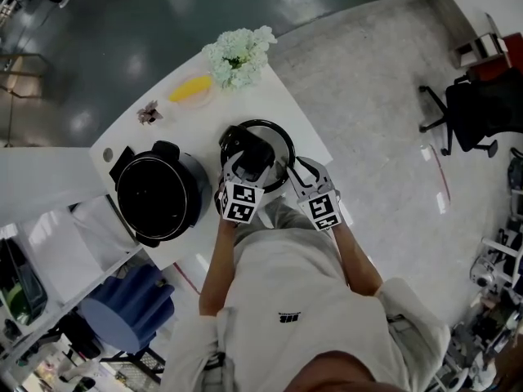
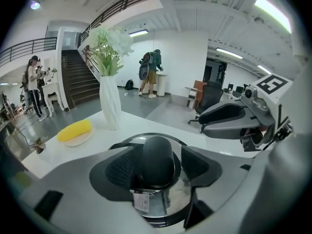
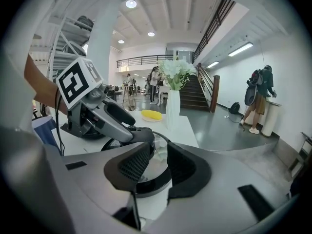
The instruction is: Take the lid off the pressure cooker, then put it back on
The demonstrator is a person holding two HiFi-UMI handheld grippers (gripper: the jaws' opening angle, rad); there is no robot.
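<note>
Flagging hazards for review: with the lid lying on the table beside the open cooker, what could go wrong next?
The left gripper flanks the knob of the lid without clamping, so a lift may slip. The lid lies near the edge of the table; a nudge from the right gripper at its rim could slide it off.

Seen from the head view, both forearms, left and right, reach forward from the torso and converge, so that the left gripper and the right gripper lie close side by side, each angled forward and downward with its marker cube nearest the body. In the left gripper view, the left gripper's pads stand wide apart, pressing on nothing. In the right gripper view, the right gripper's pads are likewise parted with a clear gap between them, and the left gripper crosses just ahead on its left side.
</note>
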